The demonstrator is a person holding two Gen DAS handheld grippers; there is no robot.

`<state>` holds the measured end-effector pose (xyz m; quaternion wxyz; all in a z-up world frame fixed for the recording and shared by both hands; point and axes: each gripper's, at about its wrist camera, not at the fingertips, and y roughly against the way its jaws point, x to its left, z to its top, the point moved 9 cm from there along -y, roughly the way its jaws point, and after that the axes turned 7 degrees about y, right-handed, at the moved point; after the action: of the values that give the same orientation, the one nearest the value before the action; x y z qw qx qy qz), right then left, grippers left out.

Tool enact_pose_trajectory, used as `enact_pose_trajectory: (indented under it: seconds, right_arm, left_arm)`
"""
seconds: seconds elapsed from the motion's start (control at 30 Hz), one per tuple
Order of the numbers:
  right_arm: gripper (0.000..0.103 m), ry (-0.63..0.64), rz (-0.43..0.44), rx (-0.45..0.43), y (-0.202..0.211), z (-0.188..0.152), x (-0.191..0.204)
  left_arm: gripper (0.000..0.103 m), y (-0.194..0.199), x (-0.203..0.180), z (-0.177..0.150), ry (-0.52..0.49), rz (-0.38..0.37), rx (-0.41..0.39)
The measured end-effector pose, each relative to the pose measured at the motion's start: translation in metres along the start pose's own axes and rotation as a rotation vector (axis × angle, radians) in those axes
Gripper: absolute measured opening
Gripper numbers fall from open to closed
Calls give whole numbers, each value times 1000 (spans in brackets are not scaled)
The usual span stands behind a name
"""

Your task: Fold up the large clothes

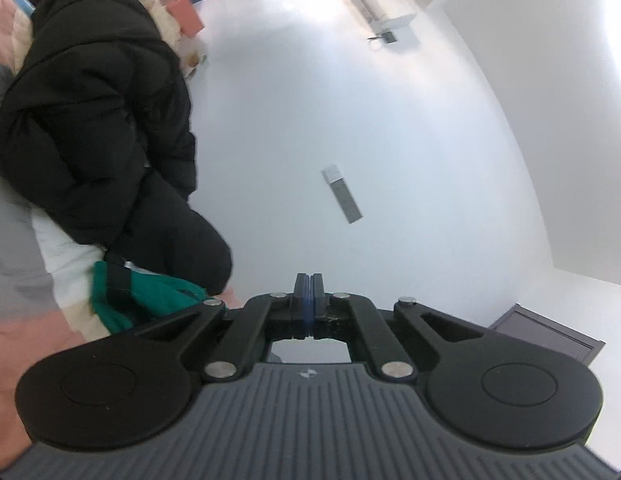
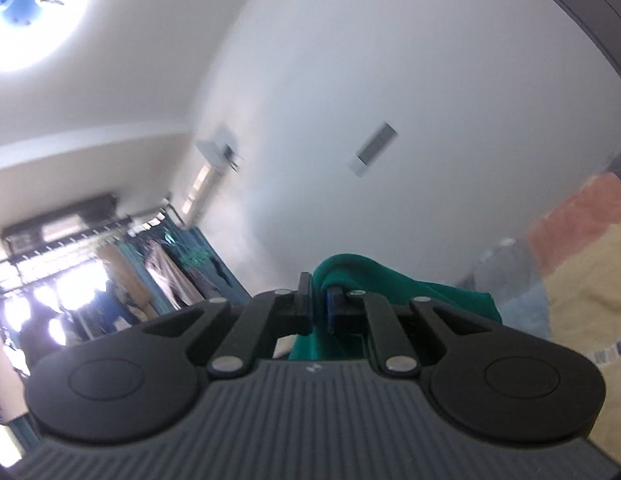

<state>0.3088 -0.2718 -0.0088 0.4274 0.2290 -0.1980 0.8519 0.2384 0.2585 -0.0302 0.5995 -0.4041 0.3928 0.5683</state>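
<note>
A green garment point(image 2: 394, 284) is pinched between the fingers of my right gripper point(image 2: 319, 304), which is raised and points at a white wall. The cloth bunches over the right finger and hangs down behind it. In the left wrist view the same green garment point(image 1: 150, 296) lies low at the left, beside my left gripper point(image 1: 309, 292). That gripper is shut with its pads together and nothing between them, and it also points at the white wall. A person in a black puffy jacket point(image 1: 94, 112) fills the left of that view.
A bedspread with pink, grey and cream blocks point(image 2: 582, 264) lies at the right, and it also shows in the left wrist view point(image 1: 14, 280). A clothes rack with hanging clothes point(image 2: 162, 260) stands by a bright window. A wall socket strip point(image 1: 342, 194) is on the wall.
</note>
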Motion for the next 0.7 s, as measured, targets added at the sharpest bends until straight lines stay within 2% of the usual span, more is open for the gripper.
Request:
enact_pose_trajectory:
  seconds: [0.17,0.23,0.33,0.43,0.57,0.6,0.63,0.7]
  right_arm:
    - [10,-40,-193,204,-41,-46,-68]
    - [10,-78,-275,288,-53,-65,-100]
    - [12,-105,-344,349,-58,-84,-125]
    - [12,-115,-355,398,-59,-99,-133]
    - [12,-120,-335,387,-56,-97,-130]
    - [13,-125,-327,384,-44,-95,-119]
    - [16,-131,-319,382,-35,-94,-116]
    - [30,-138,-311,386,-26,-93,-111]
  left_arm:
    - [0,-16,41,-30,48,123,88]
    - [0,-21,49,-50,43,149,144]
    - [0,-34,50,-83,1,155,238]
    - [1,-27,34,-120,-34,126,339]
    - [1,-21,16,-164,-86,77,440]
    - [1,-16,11,-176,-96,70,467]
    - [1,-10,9,-189,-103,72,494]
    - [6,1,6,-212,-98,91,543]
